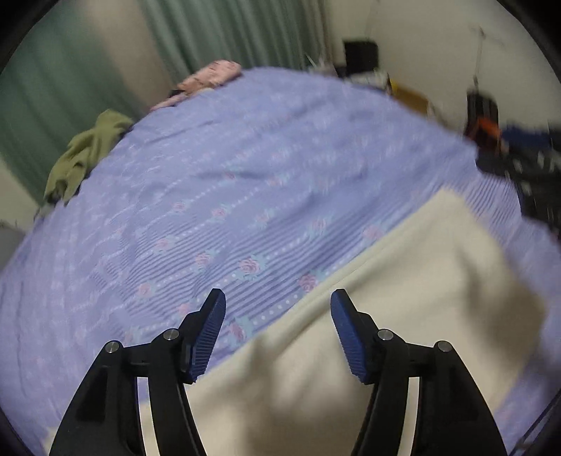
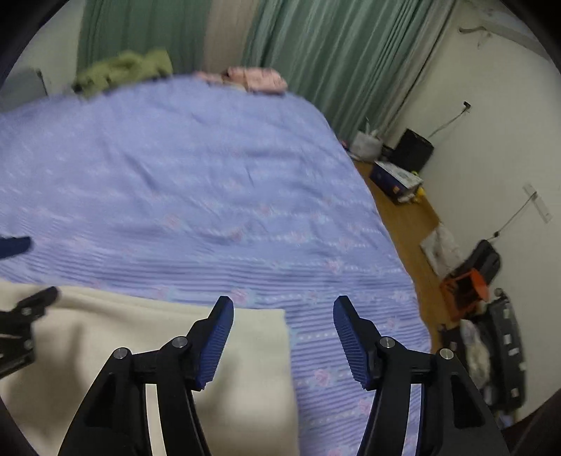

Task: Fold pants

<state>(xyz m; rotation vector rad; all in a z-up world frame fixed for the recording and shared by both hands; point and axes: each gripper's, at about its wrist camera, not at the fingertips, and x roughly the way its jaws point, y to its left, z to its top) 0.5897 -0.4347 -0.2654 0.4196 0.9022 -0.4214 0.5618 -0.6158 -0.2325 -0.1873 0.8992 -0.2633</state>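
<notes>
Two grippers hover above cream pants (image 1: 403, 315) lying flat on a purple floral bedspread (image 1: 245, 168). Left gripper (image 1: 278, 328) has its jaws spread wide, holding nothing, pants from 3 to 6 o'clock. Right gripper (image 2: 283, 338) is likewise spread and empty, pants (image 2: 140, 343) toward 8 o'clock. Green curtains (image 2: 333, 52) hang at 12 o'clock.

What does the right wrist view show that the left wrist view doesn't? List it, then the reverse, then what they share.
Only the right wrist view: the wooden floor, a blue box by the wall, and the left hand-held gripper at the frame's edge.
Only the left wrist view: a dark patterned bundle past the bed's right side.
Both: the cream pants on the purple floral bedspread, an olive garment, pink cloth, green curtains, an orange crate.
</notes>
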